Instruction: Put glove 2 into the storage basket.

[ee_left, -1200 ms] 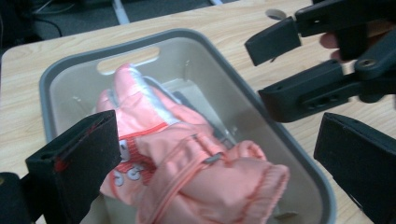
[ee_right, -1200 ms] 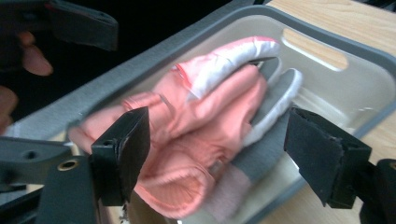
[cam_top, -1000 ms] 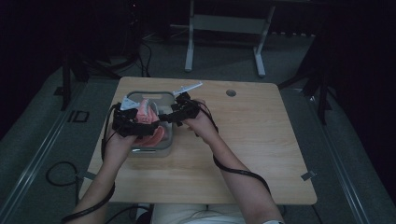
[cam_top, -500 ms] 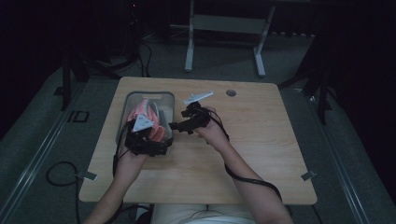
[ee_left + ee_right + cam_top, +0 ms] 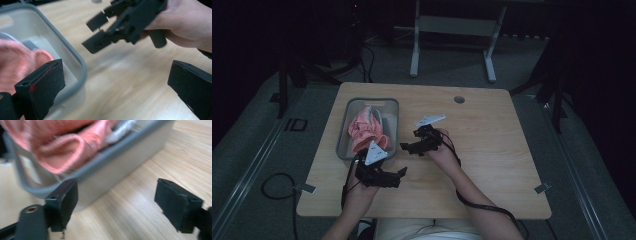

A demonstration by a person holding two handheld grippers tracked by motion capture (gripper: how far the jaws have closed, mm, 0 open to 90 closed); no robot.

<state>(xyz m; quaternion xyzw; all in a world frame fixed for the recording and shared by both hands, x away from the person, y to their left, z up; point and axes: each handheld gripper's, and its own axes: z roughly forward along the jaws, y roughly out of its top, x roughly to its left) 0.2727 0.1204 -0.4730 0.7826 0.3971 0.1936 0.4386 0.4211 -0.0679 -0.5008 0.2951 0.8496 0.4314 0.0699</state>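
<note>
Currently, the pink cloth (image 5: 366, 131) lies bunched in the grey bin (image 5: 343, 146), left of centre in the high view. Both tools are released and empty: the left tool (image 5: 401, 172) rests below the bin, the right tool (image 5: 405, 146) beside it on the tabletop (image 5: 492, 150). The cloth appears light, soft and limp; pinch a raised fold near the top.

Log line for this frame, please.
pink ribbed cloth in grey plastic bin | left gripper open, empty | right gripper open, empty | both beside bin on wooden table
</note>
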